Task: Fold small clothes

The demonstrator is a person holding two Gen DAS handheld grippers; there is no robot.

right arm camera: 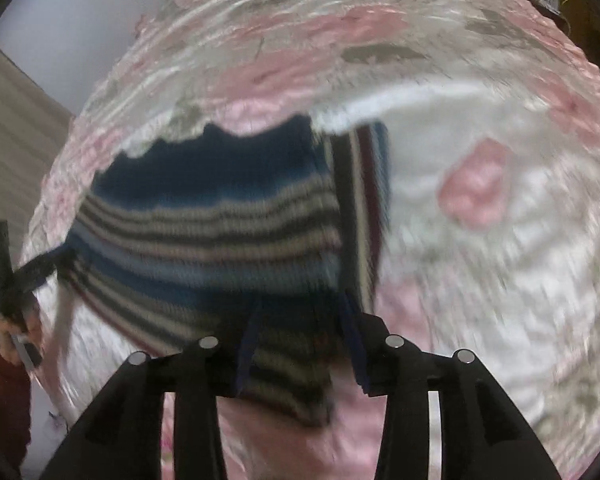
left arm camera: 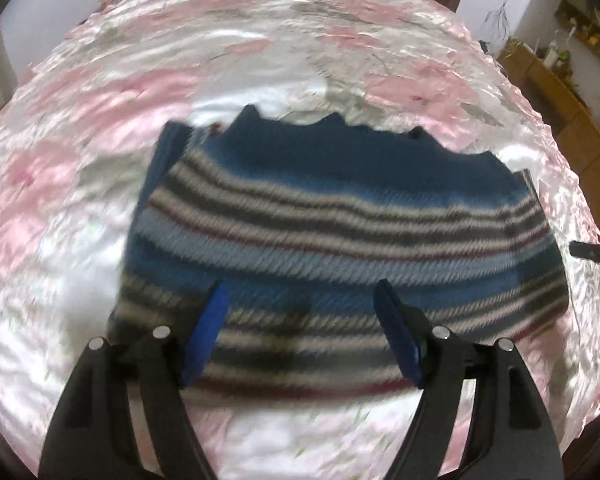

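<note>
**Lining up the next fold on the striped sweater**

I am looking down on a small striped sweater lying on the pink floral cloth that covers the table. Its sleeves appear tucked in already, one folded strip showing along its side, so I am judging the body fold to be the step in hand.

My left gripper is hovering over the near hem with its blue fingers spread wide and nothing between them. My right gripper is sitting over the near right corner, also spread; the knit runs between its fingers, but I cannot tell whether they are touching it, given the blur.

To do this well, I am planning to pinch both near corners at matching height, catching every layer so the tucked sleeve does not slip out, then carry the hem away evenly toward the wavy dark-blue edge, keeping the stripes parallel. The satin cloth looks slippery, so dragging could shift the whole garment.
</note>
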